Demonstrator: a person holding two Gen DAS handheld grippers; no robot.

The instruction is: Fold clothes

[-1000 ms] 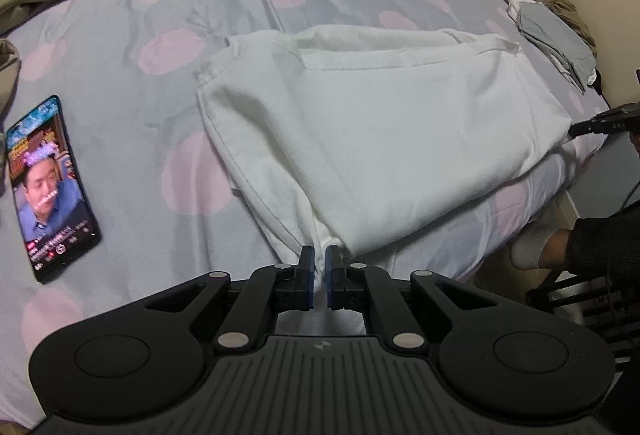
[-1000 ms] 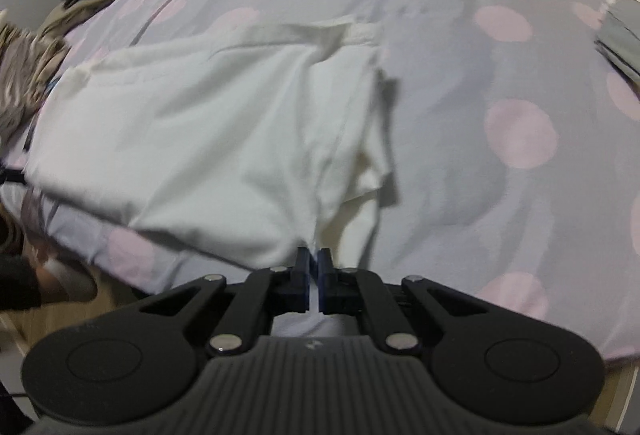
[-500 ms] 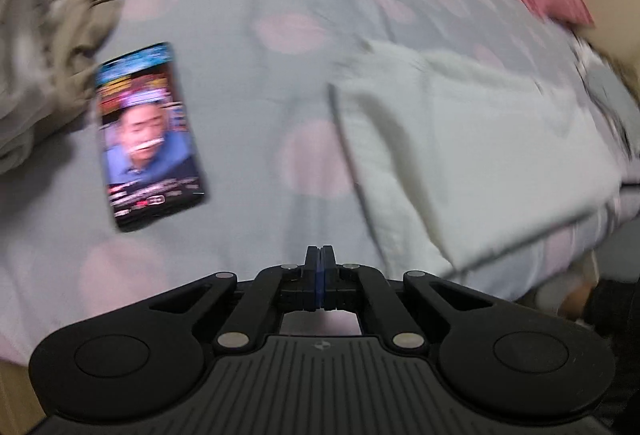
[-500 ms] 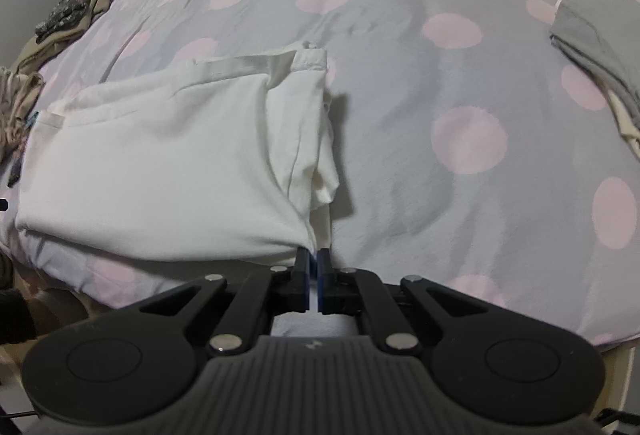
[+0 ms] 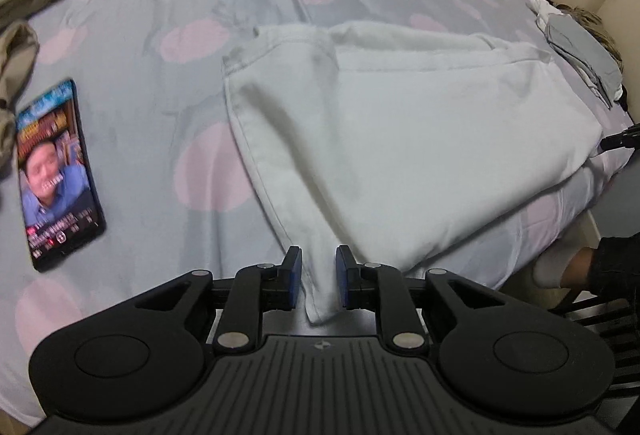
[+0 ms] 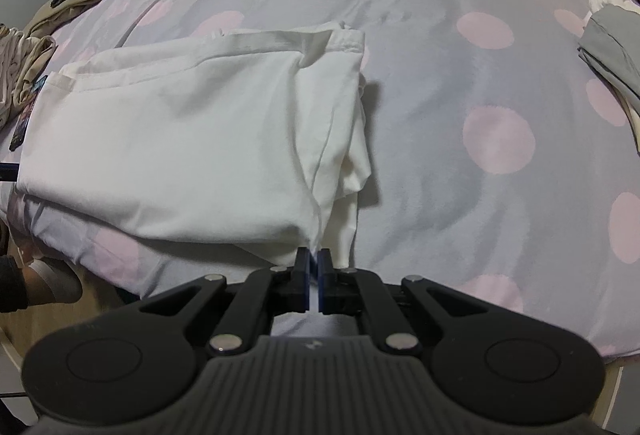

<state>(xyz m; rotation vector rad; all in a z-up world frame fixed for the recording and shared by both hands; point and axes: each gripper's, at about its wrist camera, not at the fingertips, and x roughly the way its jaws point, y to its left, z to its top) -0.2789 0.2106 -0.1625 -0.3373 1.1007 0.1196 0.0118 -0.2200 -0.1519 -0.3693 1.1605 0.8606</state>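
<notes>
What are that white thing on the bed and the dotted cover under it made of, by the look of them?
White garment: thin woven cloth, probably cotton, matte; it creases softly and shows stitched hems. Bed cover: soft matte fabric, grey with printed pink dots, lightly wrinkled. The exact fibre of either cannot be told.

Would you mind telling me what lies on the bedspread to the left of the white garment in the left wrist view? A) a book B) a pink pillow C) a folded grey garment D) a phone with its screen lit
D: a phone with a lit screen lies flat on the spotted bedspread, apart from the white garment and to its left.
</notes>
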